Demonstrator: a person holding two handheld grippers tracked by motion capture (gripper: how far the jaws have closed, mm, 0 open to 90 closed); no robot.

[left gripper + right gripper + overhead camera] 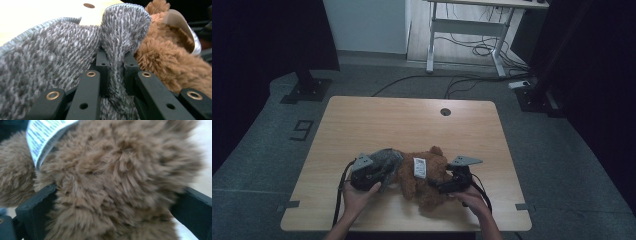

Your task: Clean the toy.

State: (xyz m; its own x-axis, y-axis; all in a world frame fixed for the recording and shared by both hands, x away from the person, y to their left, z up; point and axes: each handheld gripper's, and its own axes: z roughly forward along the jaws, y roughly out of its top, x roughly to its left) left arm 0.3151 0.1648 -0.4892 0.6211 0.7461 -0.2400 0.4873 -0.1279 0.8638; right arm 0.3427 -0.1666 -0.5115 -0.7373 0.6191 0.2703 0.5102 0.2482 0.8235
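Left gripper [113, 72]: jaws pinching grey cloth [50, 62], keeping hold. Right gripper [112, 202]: jaws gaping wide around bear [120, 170], probably not yet squeezing; closing squarely on body advised.

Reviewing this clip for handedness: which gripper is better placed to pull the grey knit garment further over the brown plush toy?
Left. The left gripper is shut on a fold of the grey knit garment, right beside the brown plush toy. The right gripper stands wide around the toy's body, so it likely steadies.
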